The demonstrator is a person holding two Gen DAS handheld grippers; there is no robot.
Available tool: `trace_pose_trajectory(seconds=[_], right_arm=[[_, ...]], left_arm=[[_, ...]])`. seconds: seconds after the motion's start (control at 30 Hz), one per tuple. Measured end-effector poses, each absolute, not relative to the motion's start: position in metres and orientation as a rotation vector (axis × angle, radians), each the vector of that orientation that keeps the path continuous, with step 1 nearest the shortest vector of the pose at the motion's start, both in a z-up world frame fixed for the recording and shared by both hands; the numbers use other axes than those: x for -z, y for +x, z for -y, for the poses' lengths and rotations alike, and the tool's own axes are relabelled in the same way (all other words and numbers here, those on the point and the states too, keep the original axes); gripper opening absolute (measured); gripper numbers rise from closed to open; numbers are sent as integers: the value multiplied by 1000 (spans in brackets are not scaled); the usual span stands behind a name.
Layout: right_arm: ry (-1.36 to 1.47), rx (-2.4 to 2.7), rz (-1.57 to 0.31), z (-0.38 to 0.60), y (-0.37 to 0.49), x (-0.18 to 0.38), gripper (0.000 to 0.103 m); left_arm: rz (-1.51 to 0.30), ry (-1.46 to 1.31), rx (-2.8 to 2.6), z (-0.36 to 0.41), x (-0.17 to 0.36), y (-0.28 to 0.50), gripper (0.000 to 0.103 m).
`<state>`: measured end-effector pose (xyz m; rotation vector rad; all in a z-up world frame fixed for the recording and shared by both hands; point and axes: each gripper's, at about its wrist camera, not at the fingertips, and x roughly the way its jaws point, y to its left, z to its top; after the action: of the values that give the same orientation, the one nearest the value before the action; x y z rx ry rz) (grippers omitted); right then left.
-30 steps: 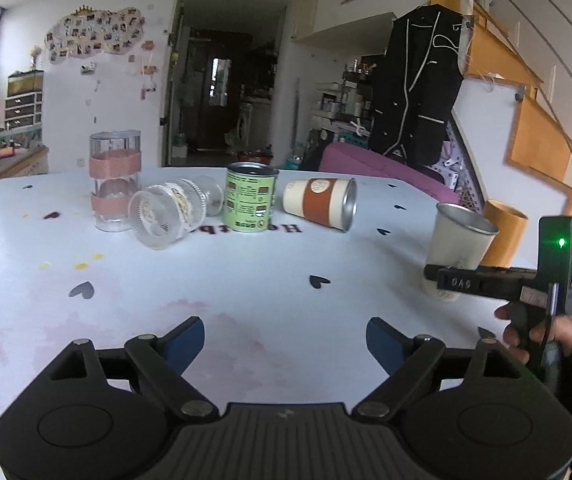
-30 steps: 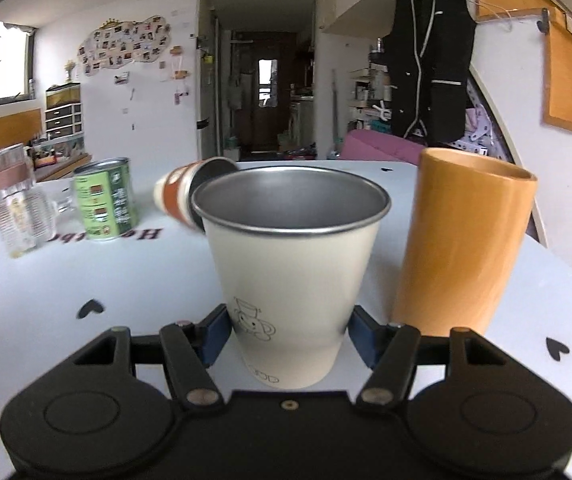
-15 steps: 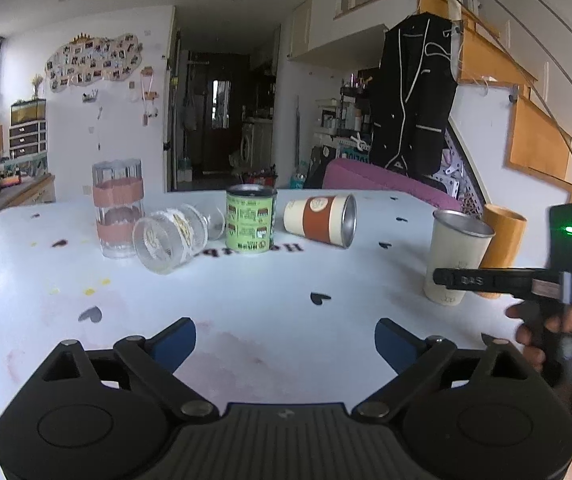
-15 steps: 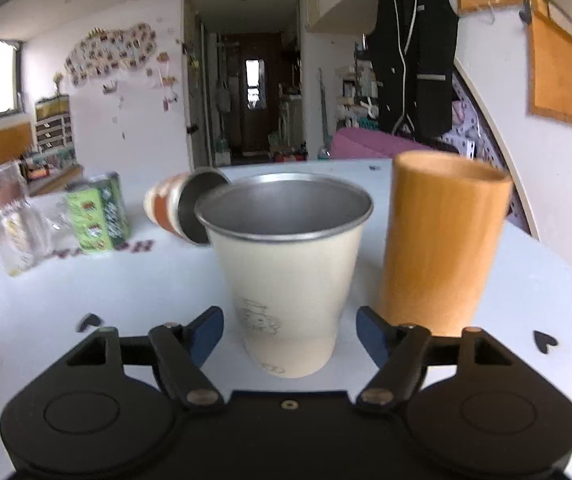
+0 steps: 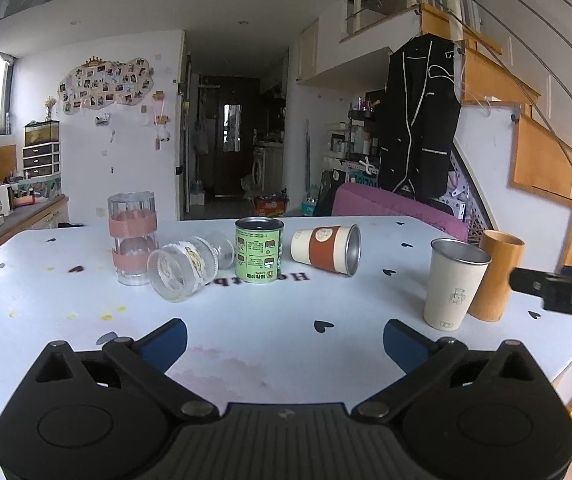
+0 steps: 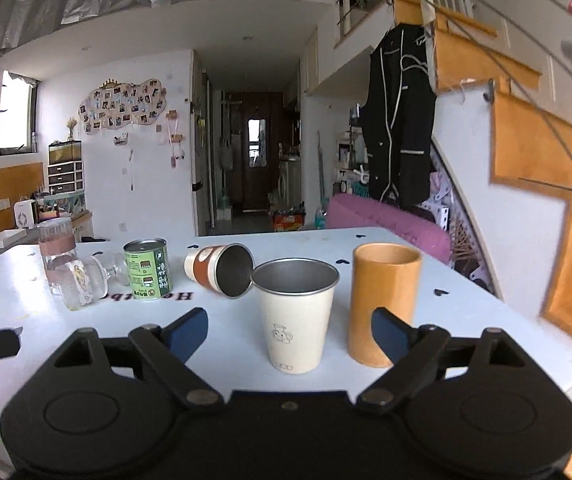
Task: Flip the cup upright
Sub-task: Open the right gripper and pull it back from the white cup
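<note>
White worktop (image 6: 465, 280) with scattered heart marks, seen from both wrist cameras. The cream metal cup (image 6: 295, 316) with a small cartoon print stands upright, mouth up, near the worktop's right edge; this cup serves as the landmark. Just beside it on its right stands an upright orange bamboo tumbler (image 6: 383, 302), the two close together but whether they touch cannot be told. Behind the cream cup and to its left lies a paper-sleeved cup (image 6: 220, 270) on its side, its metal-lined mouth turned toward the cream cup. Farther left of the cream cup stands a green printed can (image 6: 148, 270), upright. Left of the can a clear glass jar (image 6: 82, 282) lies on its side, and behind that an upright clear ribbed glass with pink bands (image 6: 57, 250).

Right hand-held gripper (image 6: 287, 334): released, jaws spread wide, blue-padded fingers on either side of the cream cup and drawn back from it, touching nothing. Left hand-held gripper (image 5: 284, 340): likewise released, jaws wide apart, hovering over bare worktop well to the left of the cream cup (image 5: 455, 284), holding nothing. In the left wrist view the front of the right hand-held gripper enters from the right edge, beside the bamboo tumbler (image 5: 495, 276).
</note>
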<state>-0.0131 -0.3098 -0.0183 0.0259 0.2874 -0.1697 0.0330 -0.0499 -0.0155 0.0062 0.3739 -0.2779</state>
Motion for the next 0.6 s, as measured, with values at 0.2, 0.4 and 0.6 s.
trace_pose_trajectory(seconds=[0.2,0.4,0.6], right_arm=[[-5,189,-281,304,-34,17,99],[-14,200,-288,300,-42,20,103],[-1,204,-302,301,-44,24,103]], left_arm=[[-377,8,260,48,15,29,103],[-387,21,247,48,15,26,103],[-402,43,229,48,17,25,103]])
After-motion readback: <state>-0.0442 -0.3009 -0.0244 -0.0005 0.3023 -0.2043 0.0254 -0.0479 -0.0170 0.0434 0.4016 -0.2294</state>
